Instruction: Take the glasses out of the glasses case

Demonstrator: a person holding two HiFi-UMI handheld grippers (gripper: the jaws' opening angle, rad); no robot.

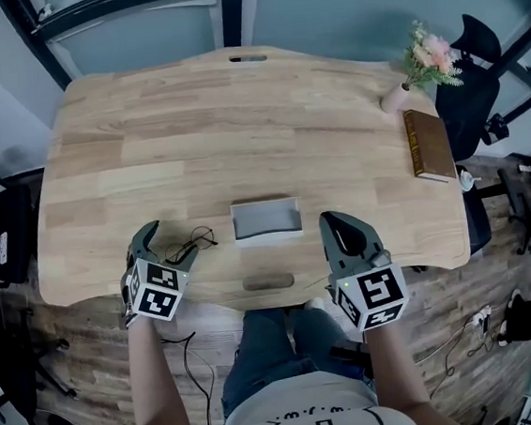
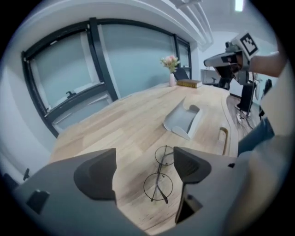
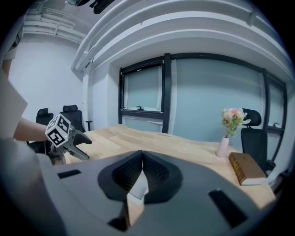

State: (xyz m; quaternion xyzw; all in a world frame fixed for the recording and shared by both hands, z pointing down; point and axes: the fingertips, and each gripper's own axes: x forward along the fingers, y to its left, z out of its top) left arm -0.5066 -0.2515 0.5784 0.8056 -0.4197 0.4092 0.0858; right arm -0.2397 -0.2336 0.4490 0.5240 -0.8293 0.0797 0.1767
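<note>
the glasses (image 2: 158, 172) are already lying out of the glasses case (image 1: 266, 221), folded flat on the bare wooden table (image 1: 236, 115) just at the case's 9 o'clock. the case is sitting open and looking empty near the table's front edge. so the taking-out step is looking done, and the hand is in the letting-go part of the job.

the left gripper (image 1: 172, 241) is hovering at about 8 o'clock from the case. its jaws are standing wide apart and gripping nothing. in the left gripper view the glasses are showing in the gap between the two pads but down on the wood, and whether the right-hand pad is touching the frame cannot be told. the gripper is tilting forward and down toward 1 o'clock, with the forearm running straight back to the person.

the right gripper (image 1: 337, 223) is waiting at the case's 4 o'clock, clear of it. its jaws are pressed together with nothing between them. it is pointing toward 12 o'clock, level over the table edge.

the next move is probably a clean lift of the left gripper up and back toward 6 o'clock, without either pad catching the thin wire frame and dragging it.

a vase of flowers (image 1: 395, 97) and a book (image 1: 428, 145) are standing well apart at the table's 2 o'clock.
</note>
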